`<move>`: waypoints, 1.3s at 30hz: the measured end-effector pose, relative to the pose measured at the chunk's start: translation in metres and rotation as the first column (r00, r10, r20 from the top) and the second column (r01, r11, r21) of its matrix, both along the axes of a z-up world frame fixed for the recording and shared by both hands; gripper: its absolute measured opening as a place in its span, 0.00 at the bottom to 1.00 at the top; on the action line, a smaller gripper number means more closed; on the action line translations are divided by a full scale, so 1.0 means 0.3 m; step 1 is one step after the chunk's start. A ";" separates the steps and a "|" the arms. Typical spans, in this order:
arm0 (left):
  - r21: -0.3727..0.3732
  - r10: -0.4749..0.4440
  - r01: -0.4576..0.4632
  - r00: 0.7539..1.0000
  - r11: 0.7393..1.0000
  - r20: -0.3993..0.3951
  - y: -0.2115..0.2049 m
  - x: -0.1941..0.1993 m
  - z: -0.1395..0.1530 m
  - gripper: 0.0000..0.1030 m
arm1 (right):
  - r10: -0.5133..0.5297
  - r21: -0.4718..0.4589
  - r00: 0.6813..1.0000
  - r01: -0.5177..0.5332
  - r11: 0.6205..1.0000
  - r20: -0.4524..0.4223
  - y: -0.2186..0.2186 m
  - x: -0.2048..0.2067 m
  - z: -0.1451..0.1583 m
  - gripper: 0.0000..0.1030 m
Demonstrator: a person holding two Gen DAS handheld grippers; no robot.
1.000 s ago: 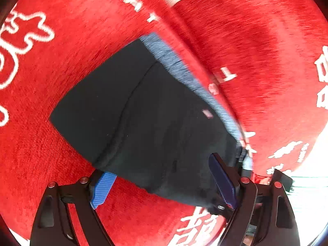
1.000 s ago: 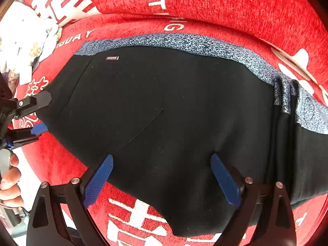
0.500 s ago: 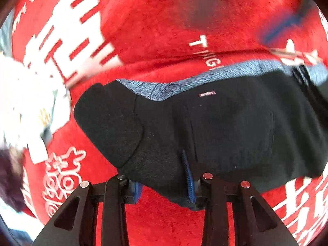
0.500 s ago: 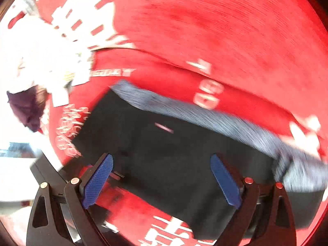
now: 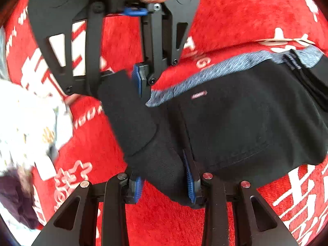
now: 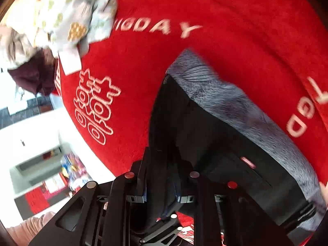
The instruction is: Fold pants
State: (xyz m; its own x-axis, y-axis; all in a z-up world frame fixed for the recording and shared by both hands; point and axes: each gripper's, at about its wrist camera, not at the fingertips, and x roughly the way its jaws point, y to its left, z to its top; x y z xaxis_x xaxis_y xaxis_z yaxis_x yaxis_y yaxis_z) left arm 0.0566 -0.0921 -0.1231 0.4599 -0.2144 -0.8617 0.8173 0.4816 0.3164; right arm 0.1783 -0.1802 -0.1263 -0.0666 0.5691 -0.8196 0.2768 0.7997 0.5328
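- A pile of pale printed fabric (image 5: 30, 123) and a dark maroon garment (image 6: 32, 75) lie at the far left of the red cloth (image 5: 246, 16), well apart from the work.
- The black pants (image 5: 235, 127) lie on that red cloth, grey waistband (image 5: 205, 75) along the far edge, a small label (image 5: 198, 94) just below it.
- The left gripper (image 5: 164, 182) is clamped on the near-left hem; its 2 blue pads bite a thick bunch of cloth.
- The right gripper (image 5: 121, 82) comes in from above and pinches the far-left corner, which stands up as a lifted flap.
- The pants look like soft, fairly thick knit: light, limp, not slippery, and likely to sag between the 2 holds. I judge corners and hem edges the best grip, taking all layers together.
- The left wrist view alone shows both grippers, the full spread and the bunched dark folds (image 5: 307, 78) at the right.
- The right wrist view alone shows its own jaws closed deep in black cloth, the waistband's ribbing, and a room floor (image 6: 37, 143) beyond the cloth edge.
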 end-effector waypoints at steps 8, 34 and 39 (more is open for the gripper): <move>-0.102 -0.113 0.122 0.989 0.987 0.091 -0.123 -0.159 0.249 0.34 | -0.250 0.155 0.936 0.216 0.964 0.247 -0.274 -0.300 0.270 0.17; 0.058 -0.490 0.488 0.872 0.871 0.018 -0.882 -1.053 0.059 0.36 | -0.734 0.210 0.651 0.703 0.679 0.193 -1.108 -1.487 -0.080 0.17; 0.056 -0.436 0.440 0.897 0.896 -0.071 -0.818 -0.992 0.160 0.68 | -0.693 0.128 0.691 0.683 0.719 0.204 -1.056 -1.476 -0.036 0.18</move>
